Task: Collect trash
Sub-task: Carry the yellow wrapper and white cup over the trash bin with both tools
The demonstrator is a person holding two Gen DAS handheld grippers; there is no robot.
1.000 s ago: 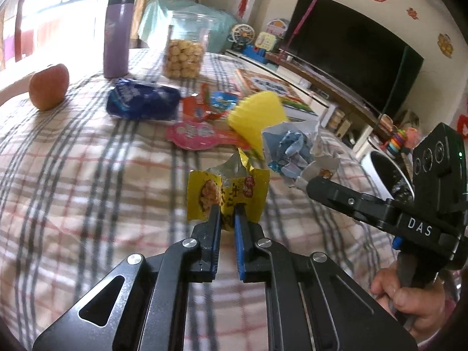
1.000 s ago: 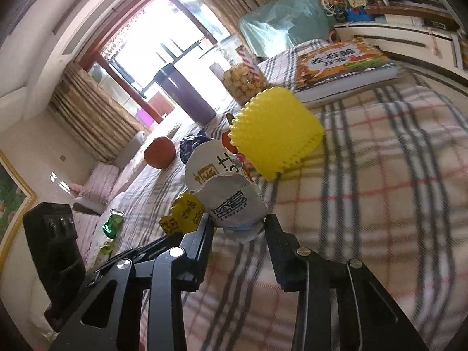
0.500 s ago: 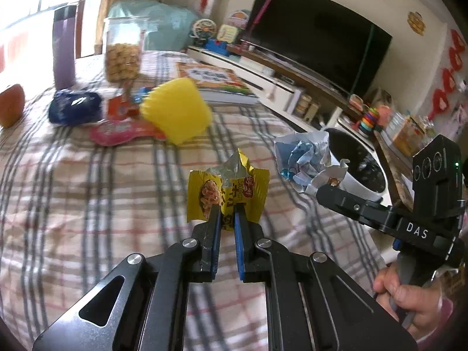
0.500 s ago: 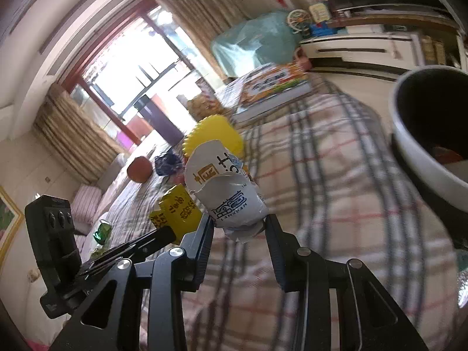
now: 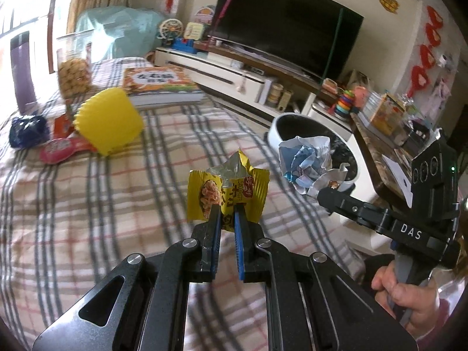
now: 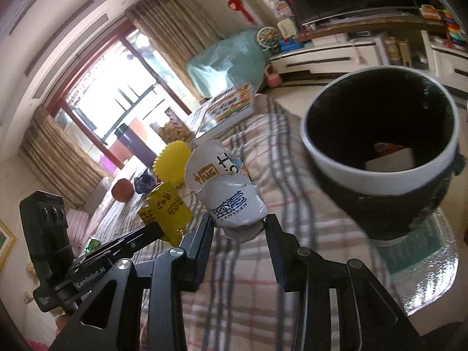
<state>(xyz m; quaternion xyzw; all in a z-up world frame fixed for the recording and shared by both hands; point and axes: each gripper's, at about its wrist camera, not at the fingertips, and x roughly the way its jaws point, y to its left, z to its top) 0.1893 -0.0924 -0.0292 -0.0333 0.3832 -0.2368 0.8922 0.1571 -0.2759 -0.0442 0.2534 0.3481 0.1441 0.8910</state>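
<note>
My left gripper (image 5: 226,212) is shut on a yellow snack wrapper (image 5: 226,188), held above the plaid tablecloth; the wrapper also shows in the right wrist view (image 6: 166,207). My right gripper (image 6: 238,223) is shut on a crumpled white paper cup (image 6: 226,188), which also shows in the left wrist view (image 5: 307,165). A white-rimmed black trash bin (image 6: 380,172) stands just right of the cup beyond the table edge, with some trash inside. It sits behind the cup in the left wrist view (image 5: 280,130).
On the plaid table (image 5: 87,204) lie a yellow fluted cup (image 5: 108,120), a pink wrapper (image 5: 61,150), a blue bag (image 5: 27,131), a book (image 5: 161,86), a snack jar (image 5: 73,67) and a purple bottle (image 5: 22,73). A TV cabinet (image 5: 248,79) stands beyond.
Both grippers have swung right with their trash toward the table edge. The bin has come much closer and larger in the right wrist view. Both grips are unchanged.
</note>
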